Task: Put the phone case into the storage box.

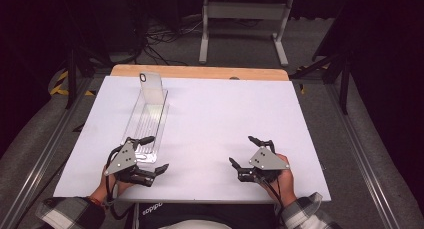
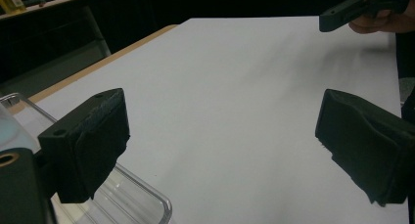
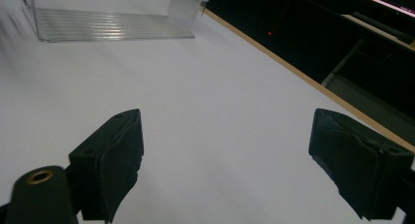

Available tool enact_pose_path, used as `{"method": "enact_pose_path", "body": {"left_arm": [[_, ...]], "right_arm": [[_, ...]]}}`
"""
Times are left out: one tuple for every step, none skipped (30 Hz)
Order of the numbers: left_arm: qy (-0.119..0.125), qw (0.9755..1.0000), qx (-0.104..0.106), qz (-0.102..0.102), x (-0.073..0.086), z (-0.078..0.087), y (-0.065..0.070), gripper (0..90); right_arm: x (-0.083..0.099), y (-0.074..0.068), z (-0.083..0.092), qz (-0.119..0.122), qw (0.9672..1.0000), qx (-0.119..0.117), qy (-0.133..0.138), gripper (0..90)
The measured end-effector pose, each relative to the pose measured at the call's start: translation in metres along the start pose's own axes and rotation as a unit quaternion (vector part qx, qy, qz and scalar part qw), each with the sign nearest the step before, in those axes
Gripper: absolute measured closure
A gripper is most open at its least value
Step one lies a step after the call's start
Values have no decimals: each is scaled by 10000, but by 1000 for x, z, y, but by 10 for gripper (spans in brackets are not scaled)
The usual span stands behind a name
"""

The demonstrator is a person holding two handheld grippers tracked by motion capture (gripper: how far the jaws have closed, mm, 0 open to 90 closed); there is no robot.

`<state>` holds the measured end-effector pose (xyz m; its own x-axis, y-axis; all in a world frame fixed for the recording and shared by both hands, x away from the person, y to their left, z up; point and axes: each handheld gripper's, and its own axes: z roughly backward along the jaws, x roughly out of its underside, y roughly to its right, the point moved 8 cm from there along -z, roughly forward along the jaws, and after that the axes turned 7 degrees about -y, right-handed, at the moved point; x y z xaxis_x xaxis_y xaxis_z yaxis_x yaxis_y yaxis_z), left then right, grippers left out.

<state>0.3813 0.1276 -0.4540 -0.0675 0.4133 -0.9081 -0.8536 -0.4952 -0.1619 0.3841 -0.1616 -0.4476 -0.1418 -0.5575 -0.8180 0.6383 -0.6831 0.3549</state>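
While both hands rest low: two grippers, left gripper [image 1: 151,154] and right gripper [image 1: 243,151], jaws wide, empty; one clear tray [image 1: 148,120].

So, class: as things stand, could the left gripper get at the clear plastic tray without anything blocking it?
Probably yes. The left gripper is open, right at the near end of the clear tray, whose corner sits beside one jaw in the left gripper view. Nothing lies between them, and the right gripper is well off to the side.

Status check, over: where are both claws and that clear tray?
Left claw open, beside the clear tray's near end. Right claw open, empty, over bare white sheet. Nothing between them.
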Motion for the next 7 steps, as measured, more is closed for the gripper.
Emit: {"method": "enact_pose_path", "body": {"left_arm": [[17,10000,-9,-14,-1,0,0,65],[23,10000,-2,-3,-1,0,0,65],[23,10000,-2,-3,-1,0,0,65],[35,10000,10,14,-1,-1,0,65],[22,10000,-2,3,-1,-1,-1,64],[22,10000,-11,24,-1,0,-1,64],[8,10000,0,16,-1,0,-1,64]], "right_arm": [[1,0,0,29,10000,12,-18,135],[1,0,0,43,10000,23,-27,135],[1,0,0,43,10000,23,-27,135],[1,0,-1,25,10000,21,-38,135],[1,1,-1,11,10000,21,-33,134],[1,1,-1,-5,10000,20,-28,132],[1,1,-1,-5,10000,20,-28,132]]}}
